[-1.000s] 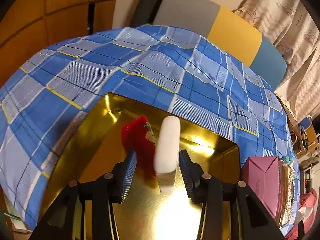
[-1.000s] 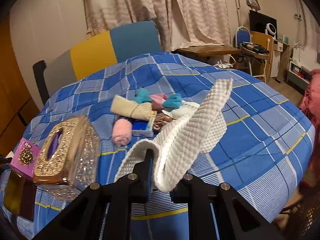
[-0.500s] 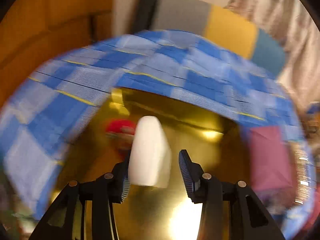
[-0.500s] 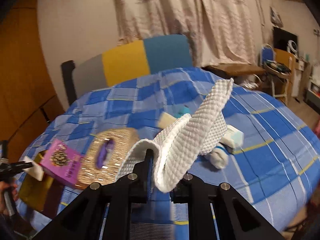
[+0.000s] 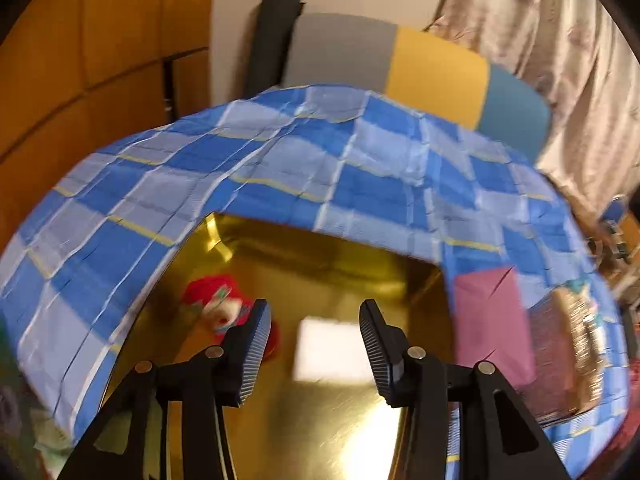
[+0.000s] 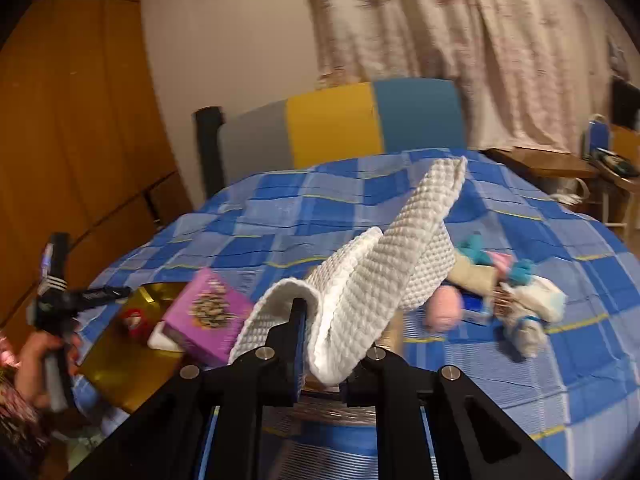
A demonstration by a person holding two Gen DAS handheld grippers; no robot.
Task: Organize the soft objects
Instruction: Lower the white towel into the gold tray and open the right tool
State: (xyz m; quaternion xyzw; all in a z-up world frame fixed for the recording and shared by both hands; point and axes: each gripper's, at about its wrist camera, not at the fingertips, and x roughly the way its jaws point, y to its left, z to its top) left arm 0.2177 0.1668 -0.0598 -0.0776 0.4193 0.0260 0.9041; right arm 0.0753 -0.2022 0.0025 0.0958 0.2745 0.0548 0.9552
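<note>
Right gripper (image 6: 326, 346) is clamped on one white waffle cloth (image 6: 384, 264), which sticks up and away from the jaws, long axis running toward the far side of the bed (image 6: 360, 208). The gold tray (image 6: 120, 356) is where I'd guess the cloth is headed: from the right wrist view it sits low and to the left of that gripper, with the purple box (image 6: 208, 316) between them, so the carry has to swing left and clear the box. The left gripper (image 5: 314, 340) is the one right over the tray (image 5: 328, 432); its jaws are opening and nothing is pinched. One white block (image 5: 332, 350) lies flat on the tray floor below the gap, and one red soft toy (image 5: 212, 300) sits in the tray just left of the left finger. So the left hand is nearer the tray, but it's the right that has the load. On the far side of the box from the tray there's a loose pile (image 6: 496, 292): one pink roll, one beige roll, a few teal bits and something white. It's pretty smeared there, so I can't count it properly. One gold tissue box (image 5: 576, 344) sits just past the purple one.
</note>
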